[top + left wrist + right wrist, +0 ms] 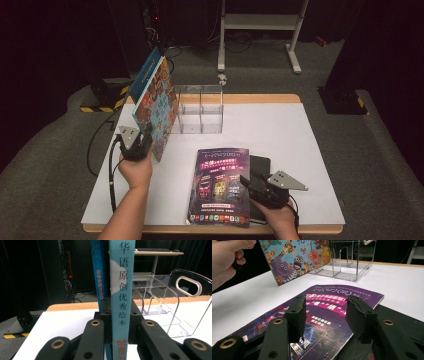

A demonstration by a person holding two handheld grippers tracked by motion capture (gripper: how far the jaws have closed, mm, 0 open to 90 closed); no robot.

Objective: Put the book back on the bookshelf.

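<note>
My left gripper is clamped on the spines of two thin picture books, a blue one and a teal one with cartoon animals, held upright just left of the clear acrylic divided rack. My right gripper hovers with jaws apart over the purple glossy magazine lying flat on a black book. I judge nothing is racked yet; all of it remains to be filed.

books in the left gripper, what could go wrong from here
The left gripper clamps the light blue book by its spine; the dark blue book sits beside the jaw and might slip free. Both books lean tilted, so they could catch the clear rack's wall on the way in.
</note>
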